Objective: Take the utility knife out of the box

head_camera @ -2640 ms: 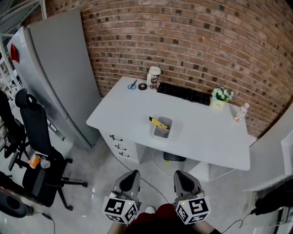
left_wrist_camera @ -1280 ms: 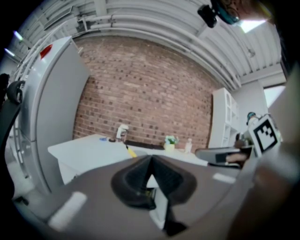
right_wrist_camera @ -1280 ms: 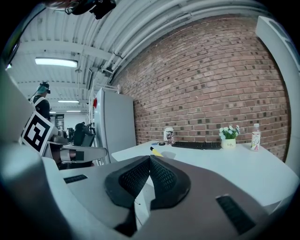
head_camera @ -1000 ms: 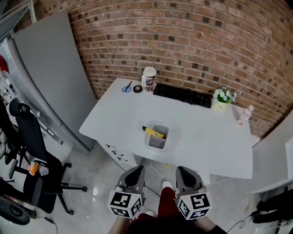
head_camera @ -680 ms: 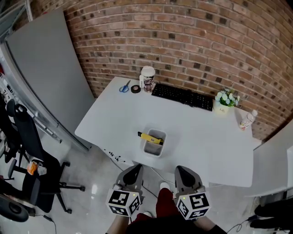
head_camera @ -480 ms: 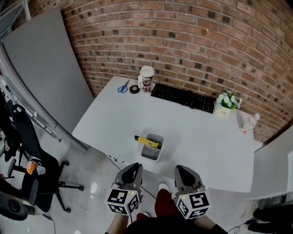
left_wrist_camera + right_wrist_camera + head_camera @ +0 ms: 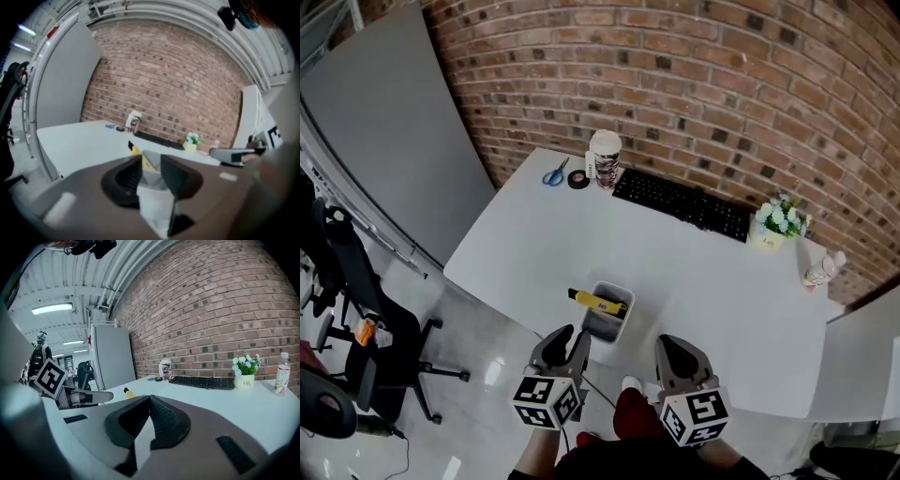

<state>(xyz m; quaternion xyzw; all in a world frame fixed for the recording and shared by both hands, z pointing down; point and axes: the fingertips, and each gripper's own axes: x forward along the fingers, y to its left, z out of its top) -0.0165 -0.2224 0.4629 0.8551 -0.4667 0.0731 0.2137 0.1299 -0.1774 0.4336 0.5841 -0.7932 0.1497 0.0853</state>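
A red brick wall (image 7: 694,84) is seen behind a white bench (image 7: 534,234). Near the bench's front edge a small grey box (image 7: 604,330) is set. The yellow utility knife (image 7: 598,302) is propped in it, one end jutting past the left rim. The left gripper (image 7: 567,345) is held just before the box, its jaws opening with nothing clamped. The right gripper (image 7: 675,354) is held alongside, jaws together and empty.

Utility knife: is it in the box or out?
In. The yellow utility knife leans in the grey box, one end sticking out past its rim.
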